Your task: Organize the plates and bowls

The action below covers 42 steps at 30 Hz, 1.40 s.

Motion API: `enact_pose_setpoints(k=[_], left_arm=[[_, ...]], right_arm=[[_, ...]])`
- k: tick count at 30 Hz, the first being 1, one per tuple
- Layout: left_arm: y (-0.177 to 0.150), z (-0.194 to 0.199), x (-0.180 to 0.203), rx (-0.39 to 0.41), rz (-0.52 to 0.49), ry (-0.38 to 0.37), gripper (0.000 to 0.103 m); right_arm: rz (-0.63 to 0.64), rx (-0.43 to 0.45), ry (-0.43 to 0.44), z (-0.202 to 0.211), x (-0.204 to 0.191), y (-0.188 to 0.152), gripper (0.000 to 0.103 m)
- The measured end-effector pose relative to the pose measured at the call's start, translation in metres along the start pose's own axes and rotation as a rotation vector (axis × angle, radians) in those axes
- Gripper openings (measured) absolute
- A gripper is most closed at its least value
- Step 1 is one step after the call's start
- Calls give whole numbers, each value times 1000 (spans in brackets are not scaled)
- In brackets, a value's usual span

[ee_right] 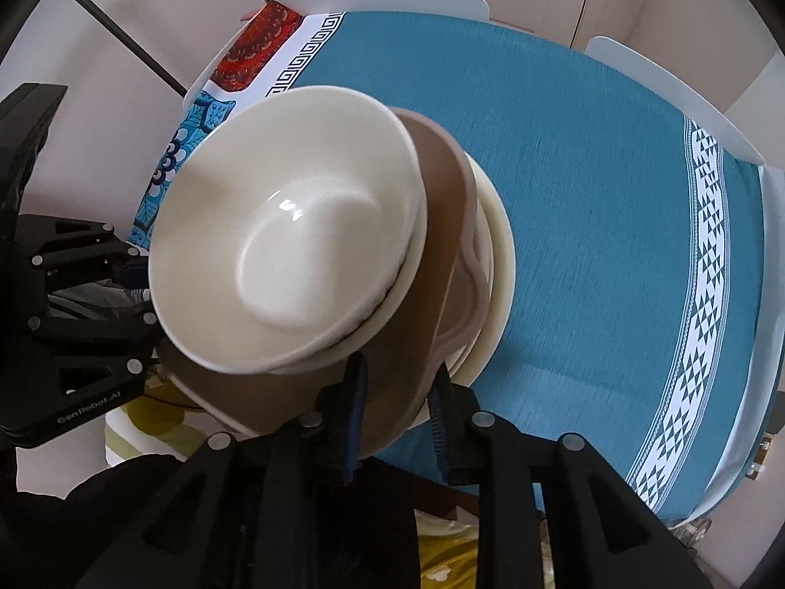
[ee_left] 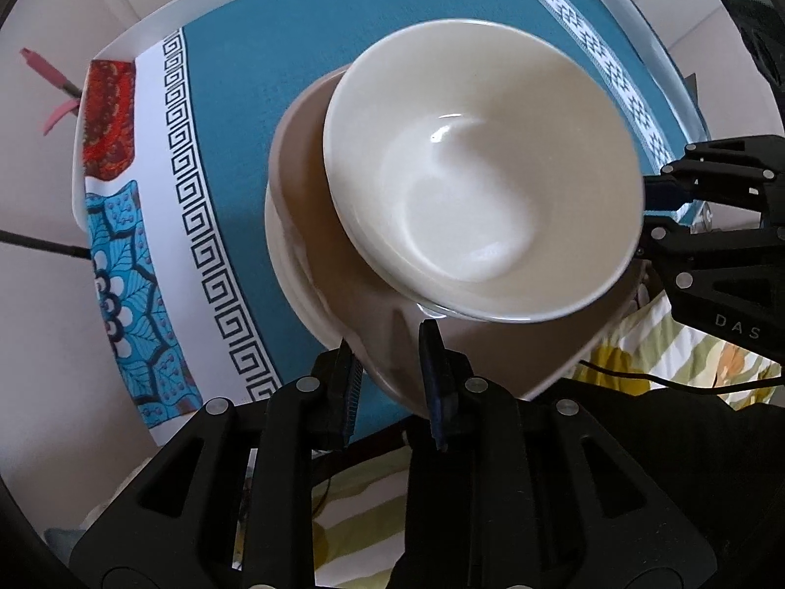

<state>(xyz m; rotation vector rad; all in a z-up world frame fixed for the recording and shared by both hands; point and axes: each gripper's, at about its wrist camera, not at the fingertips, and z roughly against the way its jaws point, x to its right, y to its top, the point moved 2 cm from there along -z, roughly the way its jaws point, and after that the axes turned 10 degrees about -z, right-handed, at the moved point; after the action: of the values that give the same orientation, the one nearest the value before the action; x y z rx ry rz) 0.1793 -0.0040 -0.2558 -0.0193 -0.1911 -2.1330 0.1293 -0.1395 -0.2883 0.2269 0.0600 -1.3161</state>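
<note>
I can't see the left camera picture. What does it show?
A cream bowl sits on top of a stack with a tan dish under it, on a teal tablecloth. The left gripper clamps the tan dish's near rim, and the right gripper meets the stack from the right.

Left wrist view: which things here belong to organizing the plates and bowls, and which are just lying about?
Job:
cream bowl, topmost
tan plate beneath it
cream plates at the bottom
left gripper and right gripper, each at the stack's rim

Lying about:
teal tablecloth
red patterned cloth
</note>
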Motion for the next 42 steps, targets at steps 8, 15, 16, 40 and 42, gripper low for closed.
enact_pose_setpoints(k=[8,15,16,40,42], left_arm=[[-9,16,5,29,16,15,21],[-18,38,17,81,23,24,22],[-20,42,21,91,21,29,22],[-112,278,115,1003,190,491,103],[-118,285,125,1033,187,537,103]], right_arm=[[-19,26,8,20,4,-9,22],[-43,81,20,40,5,-27,22],[-48,93,24,45,6,-30,22],[-194,924,-80,267,-8,-148,102],[-212,988,-85,280,-8,-159,102]])
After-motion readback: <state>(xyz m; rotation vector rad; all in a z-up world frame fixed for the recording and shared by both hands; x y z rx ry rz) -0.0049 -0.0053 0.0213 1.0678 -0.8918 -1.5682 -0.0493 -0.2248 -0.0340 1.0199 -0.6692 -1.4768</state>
